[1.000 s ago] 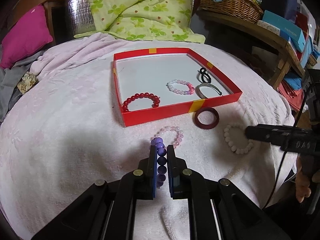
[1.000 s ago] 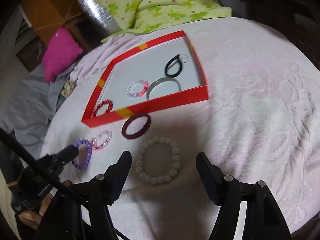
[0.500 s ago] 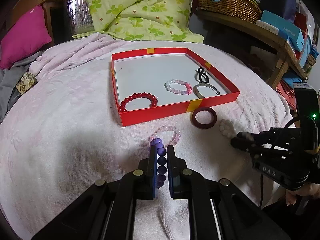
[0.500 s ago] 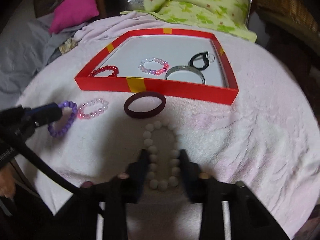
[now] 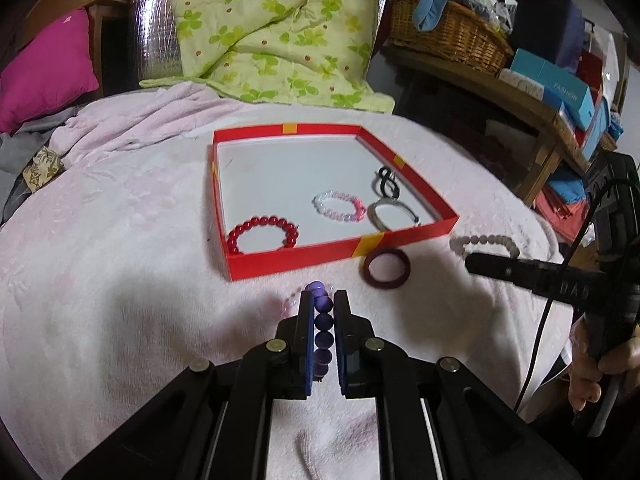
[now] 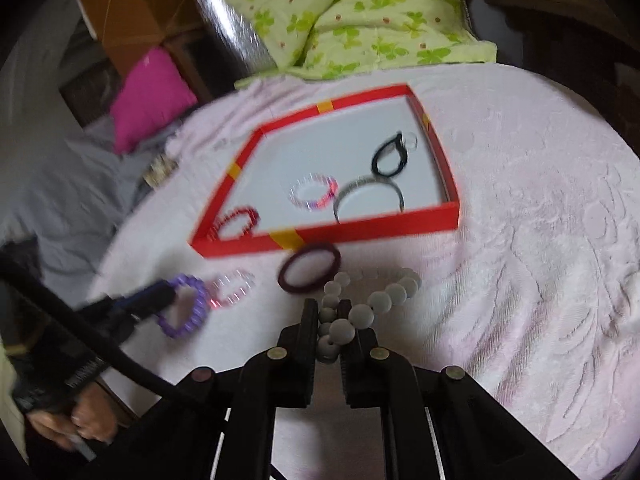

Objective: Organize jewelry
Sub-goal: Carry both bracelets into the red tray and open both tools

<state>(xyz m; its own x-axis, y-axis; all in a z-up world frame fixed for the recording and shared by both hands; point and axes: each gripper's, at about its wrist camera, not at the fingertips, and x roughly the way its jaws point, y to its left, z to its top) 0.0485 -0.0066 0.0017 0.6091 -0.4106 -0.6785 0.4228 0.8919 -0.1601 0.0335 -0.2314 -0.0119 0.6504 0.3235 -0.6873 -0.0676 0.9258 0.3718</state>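
My left gripper (image 5: 323,300) is shut on a purple bead bracelet (image 5: 322,320) and holds it above the pink towel, in front of the red tray (image 5: 296,258). My right gripper (image 6: 327,307) is shut on a white bead bracelet (image 6: 372,296), lifted just off the towel. The tray holds a red bead bracelet (image 5: 262,234), a pink-white bracelet (image 5: 339,206), a silver bangle (image 5: 390,214) and a black loop (image 5: 386,184). A dark red bangle (image 5: 386,268) and a pale pink bead bracelet (image 6: 232,288) lie on the towel before the tray.
A green quilt (image 5: 272,28) and magenta pillow (image 5: 44,68) lie behind the tray. A wicker basket (image 5: 444,28) and boxes sit on a wooden shelf (image 5: 532,116) at the right. The towel's front edge drops off near the grippers.
My right gripper closed on the white bead bracelet and lifted it. My left gripper, still holding the purple bracelet, moved slightly forward toward the tray.
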